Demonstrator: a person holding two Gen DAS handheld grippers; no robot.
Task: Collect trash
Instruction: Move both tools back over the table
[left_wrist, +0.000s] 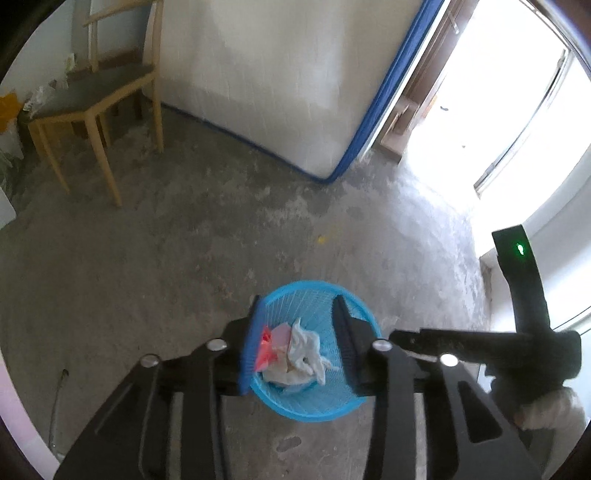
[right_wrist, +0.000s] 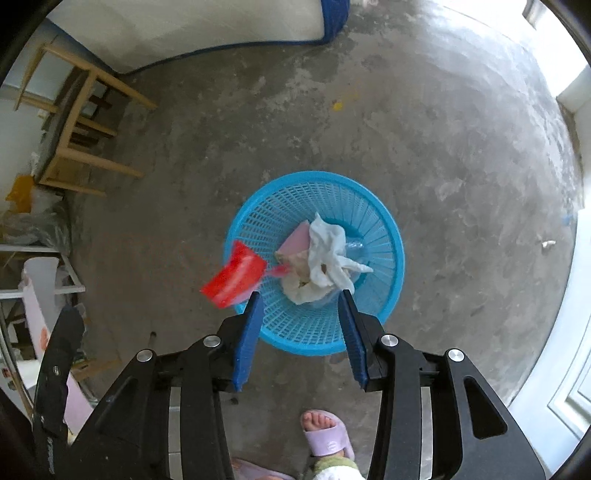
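Both tongs hang apart and empty over the blue basket (right_wrist: 391, 236) on the floor: left tongs (left_wrist: 297, 325), right tongs (right_wrist: 301, 317). Red wrapper (right_wrist: 234, 275) at its rim, white tissue (right_wrist: 327, 258) inside.

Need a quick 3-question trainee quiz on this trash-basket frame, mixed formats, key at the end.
1. True or false: the blue basket already holds trash.
2. The red wrapper is: A) between the right gripper's fingers, B) at the basket's rim, free of both grippers, C) on the chair.
3. Fill in: the left gripper is ____ (open/shut).

Key: 1 true, white tissue and scraps inside. 2 B. 3 open.
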